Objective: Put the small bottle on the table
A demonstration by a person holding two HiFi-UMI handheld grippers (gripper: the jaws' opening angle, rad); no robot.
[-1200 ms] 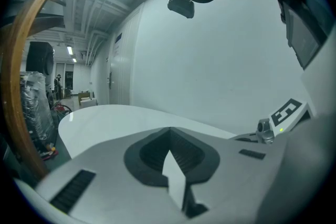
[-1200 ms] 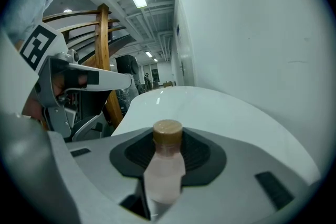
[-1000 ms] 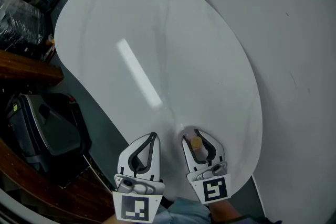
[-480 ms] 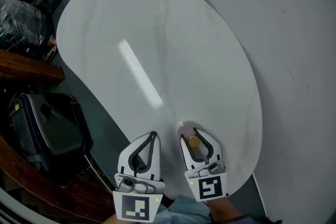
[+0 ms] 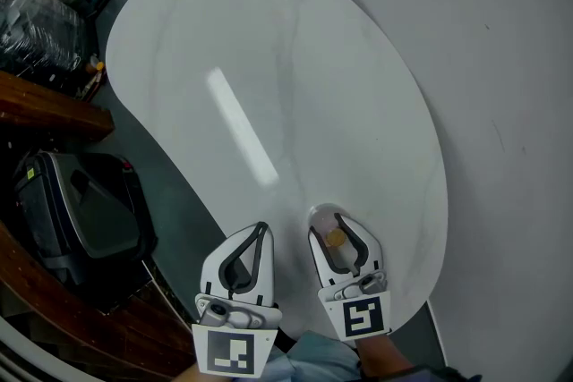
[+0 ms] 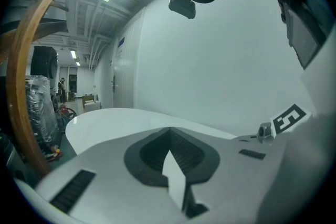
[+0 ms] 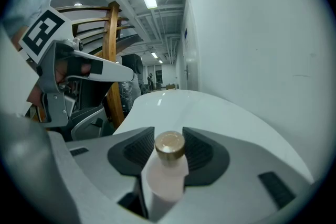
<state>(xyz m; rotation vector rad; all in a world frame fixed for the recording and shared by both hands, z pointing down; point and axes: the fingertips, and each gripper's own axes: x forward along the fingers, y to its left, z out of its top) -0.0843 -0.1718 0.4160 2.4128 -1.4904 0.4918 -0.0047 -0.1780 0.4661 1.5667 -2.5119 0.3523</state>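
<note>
A small pale bottle (image 5: pixel 335 239) with a gold cap stands between the fingers of my right gripper (image 5: pixel 329 228), low over the near end of the white oval table (image 5: pixel 269 58). In the right gripper view the bottle (image 7: pixel 167 165) rises upright between the dark pads (image 7: pixel 134 150). The right gripper (image 7: pixel 168 129) has its jaws opening, and the pads no longer seem to press on it. My left gripper (image 5: pixel 261 230) hangs just left of it, shut and empty, at the table's near edge. Its jaws (image 6: pixel 169 131) meet at the tip in the left gripper view.
A white wall (image 5: pixel 501 58) runs along the table's right side. On the floor to the left lie a black case (image 5: pixel 81 219), a wooden rail (image 5: pixel 45 112) and cluttered gear (image 5: pixel 45 22). The table's near edge curves right under both grippers.
The right gripper's fingers have spread a little around the bottle, which stays in the same spot. The left gripper has not moved.
</note>
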